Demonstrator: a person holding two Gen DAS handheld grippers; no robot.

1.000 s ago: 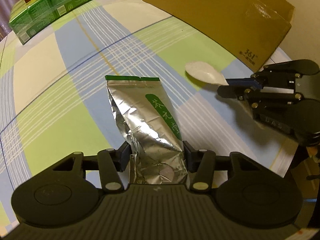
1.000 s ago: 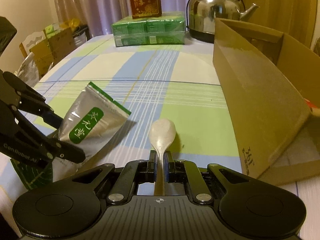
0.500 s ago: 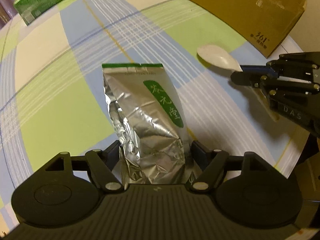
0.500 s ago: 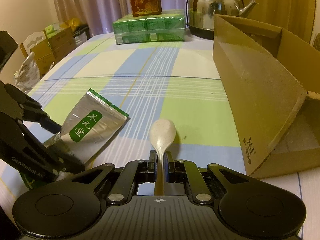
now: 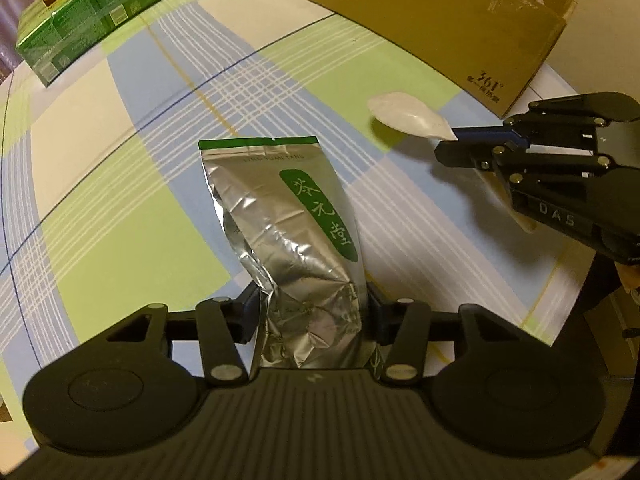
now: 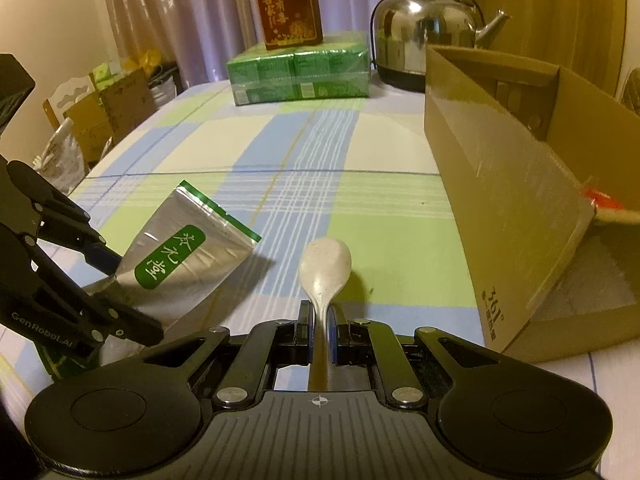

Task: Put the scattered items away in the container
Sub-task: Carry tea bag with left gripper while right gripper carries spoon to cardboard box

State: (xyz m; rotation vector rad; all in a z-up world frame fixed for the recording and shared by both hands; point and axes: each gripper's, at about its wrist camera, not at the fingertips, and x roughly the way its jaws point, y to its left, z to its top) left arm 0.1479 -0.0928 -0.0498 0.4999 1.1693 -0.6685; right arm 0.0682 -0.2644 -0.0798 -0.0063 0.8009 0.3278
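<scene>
Checked tablecloth under cardboard box

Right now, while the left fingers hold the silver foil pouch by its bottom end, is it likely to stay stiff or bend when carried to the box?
The silver foil pouch is creased and crumpled near the left gripper, so it probably bends easily. It looks flat and thin, so likely light. The shiny foil could slip if the grip loosens.

Pouch lies left of spoon, box to the right. Cartons & kettle at tabletop far end.
</scene>
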